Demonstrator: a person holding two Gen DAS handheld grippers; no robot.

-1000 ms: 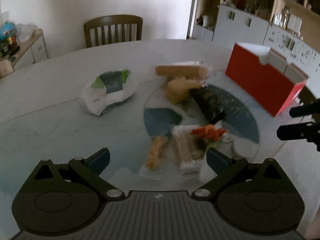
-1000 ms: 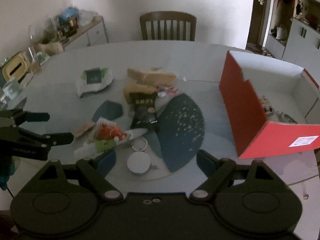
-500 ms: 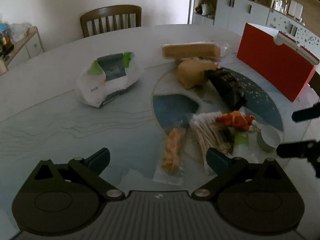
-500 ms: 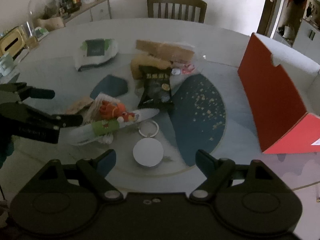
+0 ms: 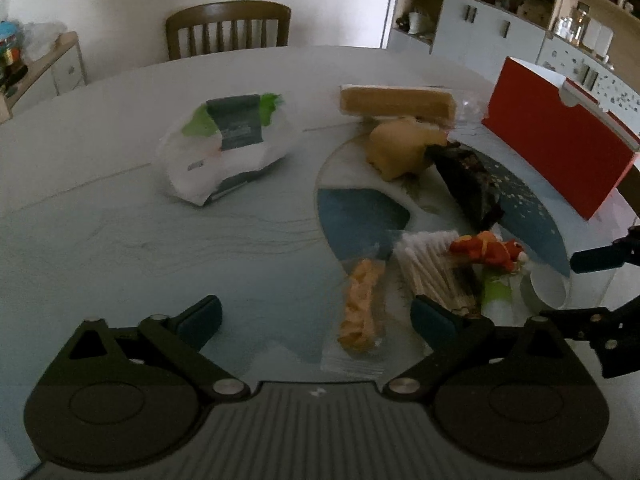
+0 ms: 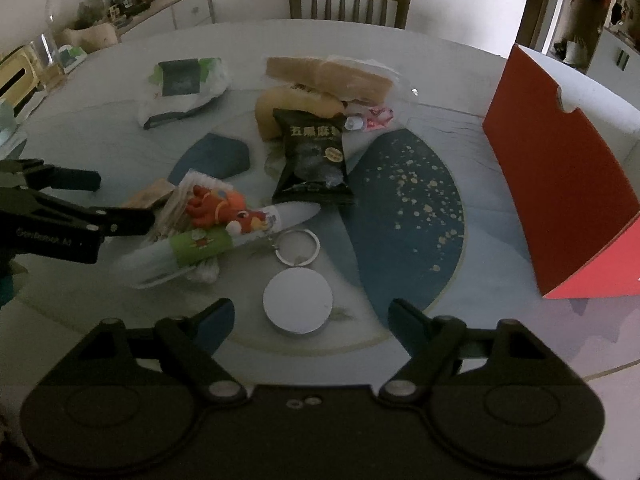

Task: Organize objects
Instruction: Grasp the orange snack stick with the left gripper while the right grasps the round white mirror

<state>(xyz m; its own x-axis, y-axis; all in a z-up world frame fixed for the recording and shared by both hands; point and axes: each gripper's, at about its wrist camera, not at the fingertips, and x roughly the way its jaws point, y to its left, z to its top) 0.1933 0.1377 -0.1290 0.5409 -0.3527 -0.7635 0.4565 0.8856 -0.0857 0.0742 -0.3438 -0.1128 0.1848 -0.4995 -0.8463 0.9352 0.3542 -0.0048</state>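
Step in hand, as judged: approach before the first pick; nothing looks gripped yet, and most objects are lying loose on the counter [image 6: 100, 92] outside the red box [image 6: 560, 184].

Left gripper [image 5: 316, 312] is hovering low over the counter with jaws spread wide and nothing between them. It is pointing just short of the orange snack packet [image 5: 360, 312], which is lying beside the cotton-swab pack [image 5: 432, 268]; both sit well apart from the red box.

Right gripper [image 6: 310, 316] is also standing wide open and empty, with the round white lid [image 6: 298, 304] lying on the counter between its fingertips. The metal ring [image 6: 297, 242], red toy figure [image 6: 216, 208] and white tube [image 6: 224, 236] are lying beyond the lid, farther from the red box than the black snack bag [image 6: 314, 156].

Next move likely calls for lowering the right gripper around the flat lid; its low profile could make the fingers slip. Red box is standing open-topped, reachable for the drop.
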